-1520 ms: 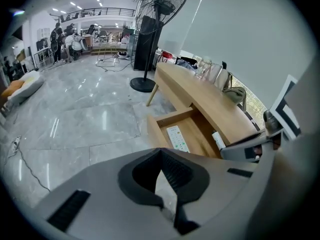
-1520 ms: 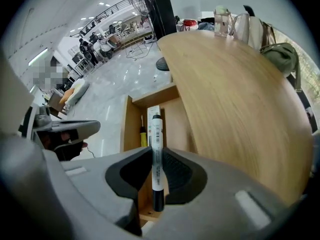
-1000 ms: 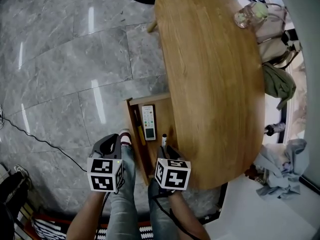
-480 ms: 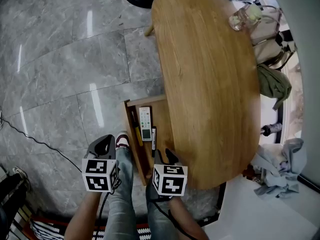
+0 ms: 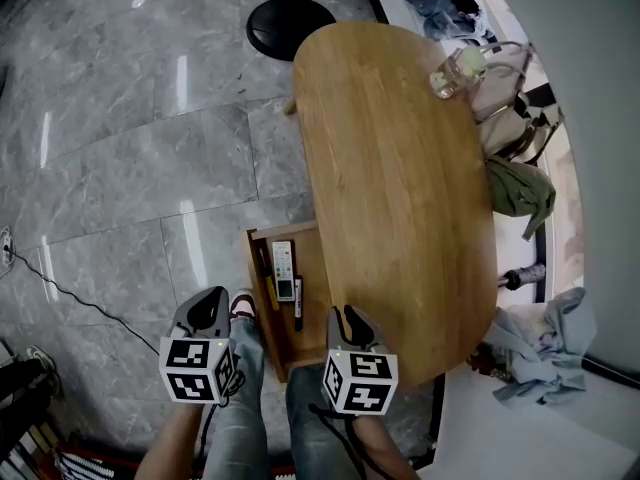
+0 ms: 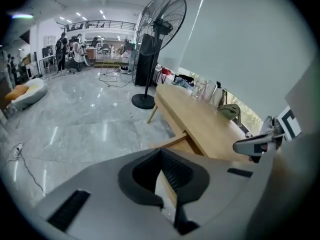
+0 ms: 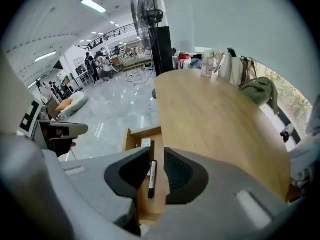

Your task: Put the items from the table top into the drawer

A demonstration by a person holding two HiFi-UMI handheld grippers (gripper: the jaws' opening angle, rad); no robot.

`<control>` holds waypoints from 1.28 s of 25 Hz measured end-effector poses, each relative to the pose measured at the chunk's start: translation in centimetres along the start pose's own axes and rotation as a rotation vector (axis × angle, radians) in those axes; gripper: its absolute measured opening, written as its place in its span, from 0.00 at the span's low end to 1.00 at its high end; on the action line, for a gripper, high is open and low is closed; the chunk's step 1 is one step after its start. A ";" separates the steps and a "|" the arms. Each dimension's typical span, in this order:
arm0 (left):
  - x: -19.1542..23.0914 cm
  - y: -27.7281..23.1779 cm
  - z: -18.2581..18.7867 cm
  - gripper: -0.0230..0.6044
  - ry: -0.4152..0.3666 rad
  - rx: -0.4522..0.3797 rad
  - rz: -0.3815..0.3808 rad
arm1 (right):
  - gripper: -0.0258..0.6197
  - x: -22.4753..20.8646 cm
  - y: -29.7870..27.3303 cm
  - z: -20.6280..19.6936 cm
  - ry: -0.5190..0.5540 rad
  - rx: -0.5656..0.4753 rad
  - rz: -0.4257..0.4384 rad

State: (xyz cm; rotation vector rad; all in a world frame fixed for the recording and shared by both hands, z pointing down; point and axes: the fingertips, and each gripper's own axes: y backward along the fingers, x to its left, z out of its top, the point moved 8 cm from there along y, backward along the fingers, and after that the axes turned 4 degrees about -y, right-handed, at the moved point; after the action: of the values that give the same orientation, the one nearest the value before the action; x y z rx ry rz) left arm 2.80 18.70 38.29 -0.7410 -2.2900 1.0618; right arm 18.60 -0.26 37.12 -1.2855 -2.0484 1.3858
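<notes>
Marker (image 5: 298, 303) and remote (image 5: 284, 271) lie in the open drawer (image 5: 256, 268) at the table's (image 5: 400, 168) 8 o'clock edge. Right gripper (image 5: 348, 318) just narrowed its jaws on nothing. Left gripper (image 5: 211, 303) is slightly apart and empty too. I'd push the drawer front squarely toward 3 o'clock so it won't jam.

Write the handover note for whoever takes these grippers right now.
Left gripper: jaws slightly apart, empty, beside the drawer's near corner.
Right gripper: jaws apart, just closed a little, nothing between them; at the drawer's near end.
Drawer: open, holding a remote control, a black marker and a thin yellow stick.
Done: those three are in.
Left: the table top is bare but for a clear glass container at its far end. Stow it if it counts, then probably shut the drawer.
</notes>
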 end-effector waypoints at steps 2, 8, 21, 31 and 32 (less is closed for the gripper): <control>-0.7 1.7 1.8 0.03 -0.004 -0.029 0.009 | 0.14 -0.8 2.3 1.4 -0.012 -0.034 -0.010; -3.6 8.8 7.4 0.03 -0.015 -0.112 0.037 | 0.05 -3.2 10.4 6.2 0.015 -0.131 -0.038; -10.0 25.3 19.7 0.03 -0.116 -0.382 0.041 | 0.05 -7.4 28.7 14.6 0.014 -0.387 -0.044; -10.8 27.2 21.1 0.03 -0.140 -0.440 0.053 | 0.05 -7.8 30.6 14.6 0.009 -0.434 -0.085; -10.8 27.2 21.0 0.03 -0.142 -0.439 0.052 | 0.05 -7.9 30.8 14.5 0.011 -0.430 -0.095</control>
State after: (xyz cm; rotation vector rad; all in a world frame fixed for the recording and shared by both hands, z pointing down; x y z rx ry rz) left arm 4.34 15.55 2.40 -0.9204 -2.6786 0.6517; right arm 27.54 -11.42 5.28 -1.3266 -2.4529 0.9223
